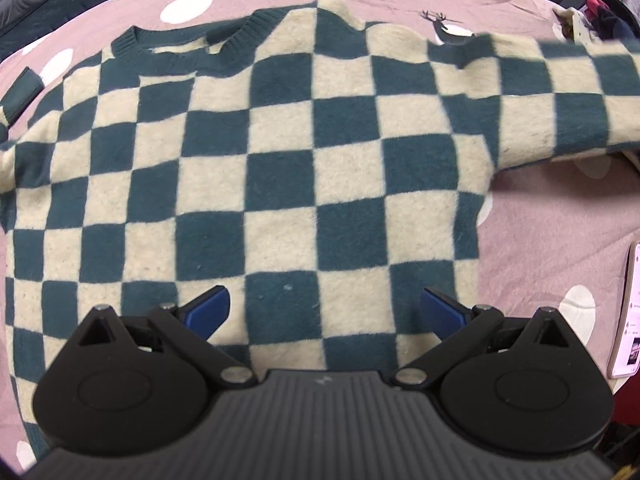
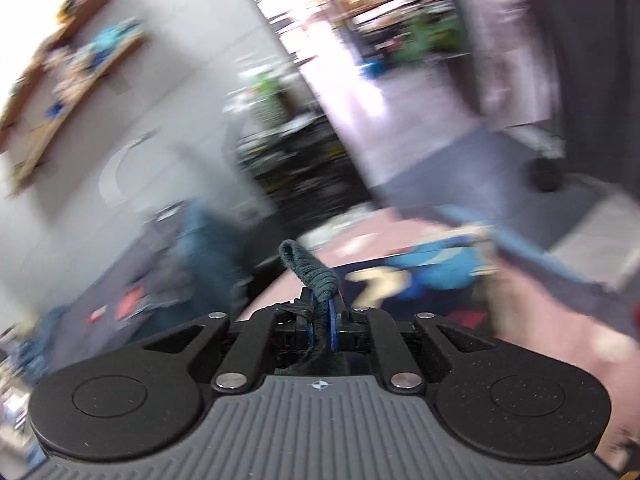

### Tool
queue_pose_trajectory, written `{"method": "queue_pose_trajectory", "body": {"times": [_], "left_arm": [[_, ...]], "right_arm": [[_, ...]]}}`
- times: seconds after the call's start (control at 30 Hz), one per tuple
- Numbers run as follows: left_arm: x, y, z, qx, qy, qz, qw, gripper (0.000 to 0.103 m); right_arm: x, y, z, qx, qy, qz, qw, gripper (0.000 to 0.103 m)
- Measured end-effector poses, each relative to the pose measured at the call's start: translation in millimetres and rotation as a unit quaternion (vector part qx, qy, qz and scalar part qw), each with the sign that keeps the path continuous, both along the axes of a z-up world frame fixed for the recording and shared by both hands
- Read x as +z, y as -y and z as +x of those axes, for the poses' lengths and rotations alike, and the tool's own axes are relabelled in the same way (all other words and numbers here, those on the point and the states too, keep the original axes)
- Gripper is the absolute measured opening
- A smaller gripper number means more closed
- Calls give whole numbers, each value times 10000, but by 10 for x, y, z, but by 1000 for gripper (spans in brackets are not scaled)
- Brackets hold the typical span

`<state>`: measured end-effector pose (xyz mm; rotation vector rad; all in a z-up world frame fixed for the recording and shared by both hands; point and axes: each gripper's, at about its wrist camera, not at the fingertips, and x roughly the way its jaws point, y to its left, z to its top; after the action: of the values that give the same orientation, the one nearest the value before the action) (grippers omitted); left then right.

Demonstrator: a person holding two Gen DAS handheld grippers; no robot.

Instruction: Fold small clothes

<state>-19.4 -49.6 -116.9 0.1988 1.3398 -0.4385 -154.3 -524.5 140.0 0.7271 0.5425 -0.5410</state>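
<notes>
While the sweater (image 1: 256, 168) is spread unfolded mid-frame, its sleeve (image 1: 560, 96) is raised upper right, clamped by the right gripper (image 2: 322, 312); the left gripper (image 1: 326, 308) is held open. All folds remain.

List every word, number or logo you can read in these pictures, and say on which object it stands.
No text can be read.
Phone: lines on its screen, too small to read.
Left hand-held gripper: small pale mark on its body, no letters.
Right hand-held gripper: small round emblem on its body, no letters.
</notes>
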Motion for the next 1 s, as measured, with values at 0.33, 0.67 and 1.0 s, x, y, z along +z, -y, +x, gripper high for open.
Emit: {"method": "queue_pose_trajectory", "body": {"times": [0.33, 0.67, 1.0], "left_arm": [[-118, -354, 29, 298, -104, 107, 9994, 103], [-54, -989, -7, 1070, 31, 210, 9940, 103], [-204, -1979, -282, 2363, -248, 419, 9705, 103]], "right_arm": [[-251, -368, 374, 674, 162, 596, 9958, 12], [-1063, -2314, 2141, 3089, -136, 1989, 9300, 13], [-1623, -4221, 2931, 4143, -471, 1992, 8868, 13]]}}
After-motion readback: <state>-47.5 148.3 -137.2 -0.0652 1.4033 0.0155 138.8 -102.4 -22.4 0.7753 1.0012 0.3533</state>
